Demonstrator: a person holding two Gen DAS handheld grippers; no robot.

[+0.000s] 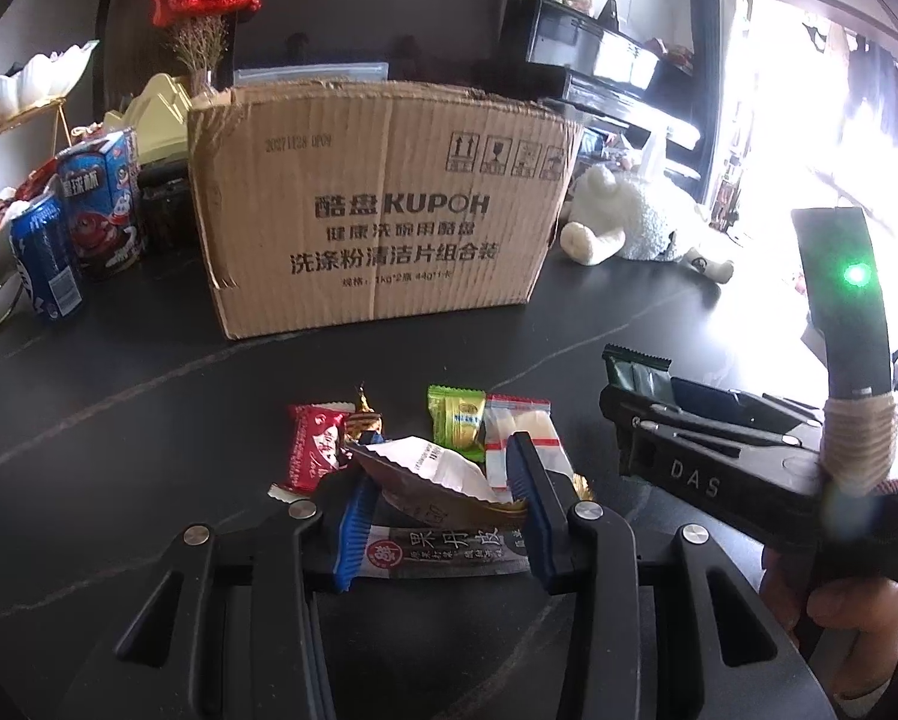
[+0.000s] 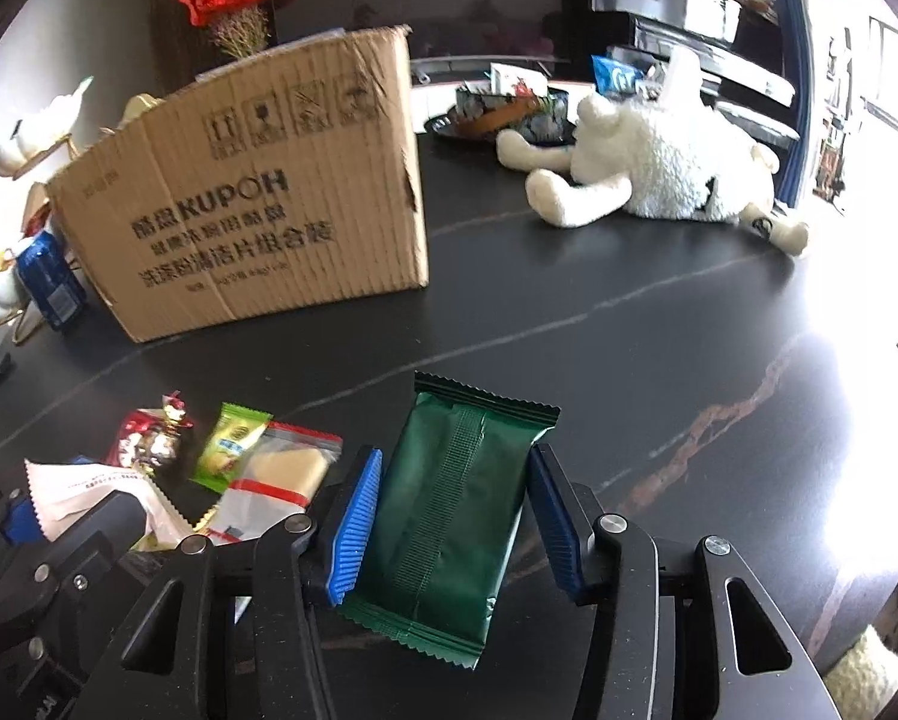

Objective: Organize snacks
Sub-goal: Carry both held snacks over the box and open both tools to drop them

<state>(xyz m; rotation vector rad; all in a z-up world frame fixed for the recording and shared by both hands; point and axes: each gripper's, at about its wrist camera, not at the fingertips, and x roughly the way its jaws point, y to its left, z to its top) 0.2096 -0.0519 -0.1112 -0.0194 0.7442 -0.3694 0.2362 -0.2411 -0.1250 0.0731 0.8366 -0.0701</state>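
My left gripper (image 1: 443, 471) is shut on a white crinkled snack packet (image 1: 443, 462), holding it over a brown packet (image 1: 449, 546) that lies on the table between the fingers. Just beyond lie a red packet (image 1: 317, 444), a gold-wrapped candy (image 1: 365, 414), a green candy (image 1: 458, 420) and a clear packet with red stripes (image 1: 527, 432). My right gripper (image 2: 455, 462) is shut on a dark green packet (image 2: 449, 516), with both blue pads against its long edges. It shows at the right of the left wrist view as the right gripper (image 1: 623, 402). A large open cardboard box (image 1: 383, 198) stands behind.
The dark marble table (image 2: 629, 330) holds a white plush toy (image 2: 659, 174) at the back right. Blue snack boxes (image 1: 101, 204), a blue can (image 1: 44, 258) and a white shell dish crowd the left edge. A tray of items (image 2: 509, 108) sits behind the plush.
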